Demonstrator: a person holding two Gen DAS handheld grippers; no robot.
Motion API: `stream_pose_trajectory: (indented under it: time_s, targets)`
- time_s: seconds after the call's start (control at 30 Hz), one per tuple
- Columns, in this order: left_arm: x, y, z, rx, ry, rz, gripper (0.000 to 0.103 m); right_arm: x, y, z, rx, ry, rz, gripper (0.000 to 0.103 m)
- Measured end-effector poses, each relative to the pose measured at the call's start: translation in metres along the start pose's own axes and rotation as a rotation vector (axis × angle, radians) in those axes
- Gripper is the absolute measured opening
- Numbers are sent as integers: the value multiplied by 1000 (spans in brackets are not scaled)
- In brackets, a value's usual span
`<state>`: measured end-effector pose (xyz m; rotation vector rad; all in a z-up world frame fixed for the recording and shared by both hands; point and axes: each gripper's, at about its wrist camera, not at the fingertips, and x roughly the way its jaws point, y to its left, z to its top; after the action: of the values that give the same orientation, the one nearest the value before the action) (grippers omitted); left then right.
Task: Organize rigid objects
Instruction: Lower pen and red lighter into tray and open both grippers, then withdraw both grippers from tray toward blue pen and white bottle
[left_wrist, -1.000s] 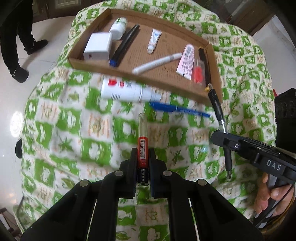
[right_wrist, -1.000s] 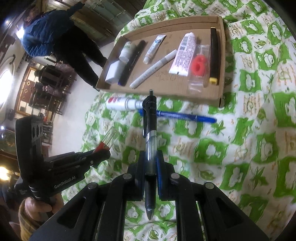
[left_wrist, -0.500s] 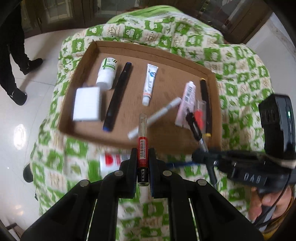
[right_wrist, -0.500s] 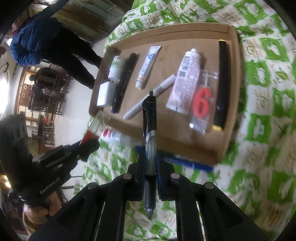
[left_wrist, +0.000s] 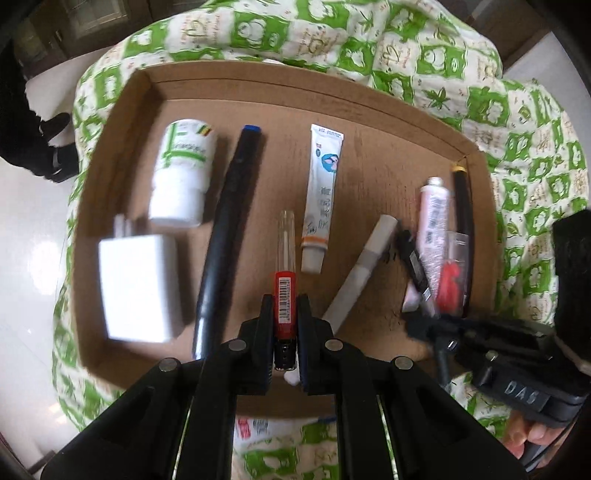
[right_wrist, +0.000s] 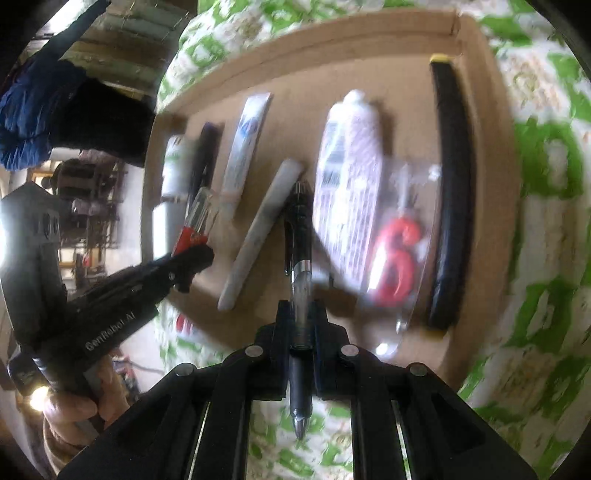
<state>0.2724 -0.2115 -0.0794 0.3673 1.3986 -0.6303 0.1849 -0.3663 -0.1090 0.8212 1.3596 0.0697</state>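
Observation:
My left gripper (left_wrist: 285, 314) is shut on a red tube with a clear cap (left_wrist: 284, 295), hanging over the middle of the cardboard tray (left_wrist: 258, 85) between a black marker (left_wrist: 229, 236) and a white tube (left_wrist: 321, 195). My right gripper (right_wrist: 301, 317) is shut on a black pen (right_wrist: 300, 240), held over the tray between a grey-white pen (right_wrist: 258, 229) and a pink-white tube (right_wrist: 351, 184). From the left wrist the right gripper (left_wrist: 424, 325) shows at the tray's right. From the right wrist the left gripper (right_wrist: 192, 254) shows at the left.
The tray also holds a white bottle (left_wrist: 181, 173), a white charger (left_wrist: 138, 288), a red figure in a clear packet (right_wrist: 395, 258) and a black stick with a yellow tip (right_wrist: 450, 184). Green-and-white cloth (left_wrist: 517, 129) surrounds it. A person in blue (right_wrist: 37, 110) stands beyond.
Both grippers have moved forward from above the cloth to above the tray and come closer to it. Each keeps its hold on the same thing.

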Motion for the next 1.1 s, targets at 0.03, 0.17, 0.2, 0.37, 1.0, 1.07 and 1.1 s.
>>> stream_pose_trajectory:
  time_s: [0.03, 0.17, 0.2, 0.37, 1.0, 1.07, 1.1]
  targets:
    - [3, -2, 1, 10, 4, 6, 8, -1, 0, 2, 1, -16, -17, 10]
    - [6, -10, 1, 46, -3, 31, 8, -2, -1, 4, 8, -45, -24, 10]
    - [7, -12, 0, 48, -4, 32, 8, -1, 1, 3, -5, -50, -32, 10]
    - [5, -25, -6, 91, -30, 86, 8, 4, 19, -5, -37, -78, -55, 11]
    - [-46, -63, -134, 125, -122, 144, 45, -39, 17, -85, -64, -142, 1, 45]
    - [-48, -67, -158, 133, -130, 167, 45, -40, 14, -108, -75, -122, 10, 45]
    - [-47, -68, -169, 138, -127, 175, 45, -38, 15, -115, -86, -112, 14, 45]
